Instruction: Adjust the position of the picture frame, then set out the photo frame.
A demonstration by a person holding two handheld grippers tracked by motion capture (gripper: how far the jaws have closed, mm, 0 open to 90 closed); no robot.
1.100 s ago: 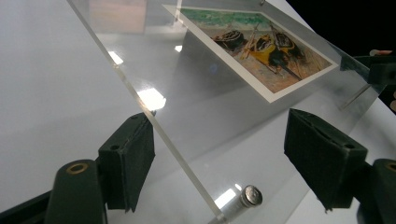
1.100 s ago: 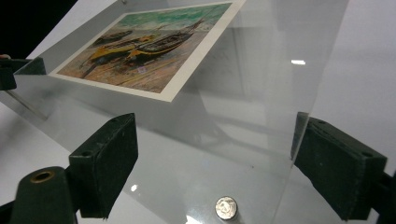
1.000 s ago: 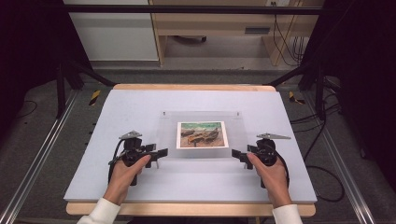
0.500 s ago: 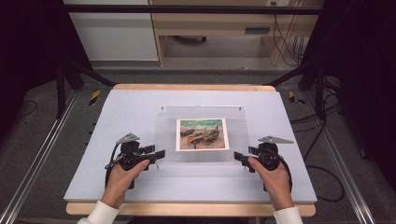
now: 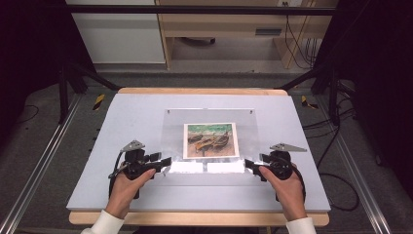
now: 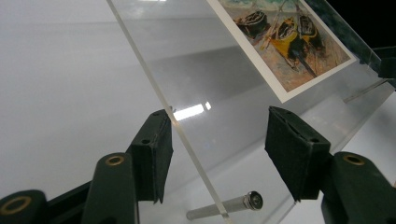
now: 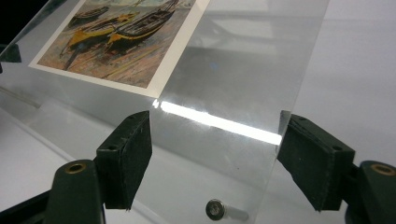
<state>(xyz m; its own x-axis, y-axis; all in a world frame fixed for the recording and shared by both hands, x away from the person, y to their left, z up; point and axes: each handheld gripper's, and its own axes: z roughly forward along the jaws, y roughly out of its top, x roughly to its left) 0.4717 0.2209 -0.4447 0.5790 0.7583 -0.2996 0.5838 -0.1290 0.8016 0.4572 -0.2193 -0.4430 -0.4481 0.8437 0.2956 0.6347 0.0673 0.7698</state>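
On the pale counter (image 5: pixel 122 117), the left hand (image 5: pixel 127 187) brings the left claw (image 5: pixel 163 162) to the near left corner of a clear acrylic sheet (image 5: pixel 170 126). In the left gripper view the jaws stand wide apart, the sheet's edge (image 6: pixel 159 93) passing between them and touching the left pad (image 6: pixel 154 154), while the right pad (image 6: pixel 292 156) is apart from it. A small metal standoff pin (image 6: pixel 229 205) lies under the sheet. At the sheet's middle sits a print of painted boats (image 5: pixel 211 140), and two bright glare patches (image 5: pixel 207 167) show along its near edge. The right hand (image 5: pixel 287 187) sets the right claw (image 5: pixel 249 165) at the near right corner; its jaws are also wide, with the sheet's corner (image 7: pixel 219 121) between the pads (image 7: pixel 128 156), unclamped. Another pin (image 7: pixel 215 208) shows below.
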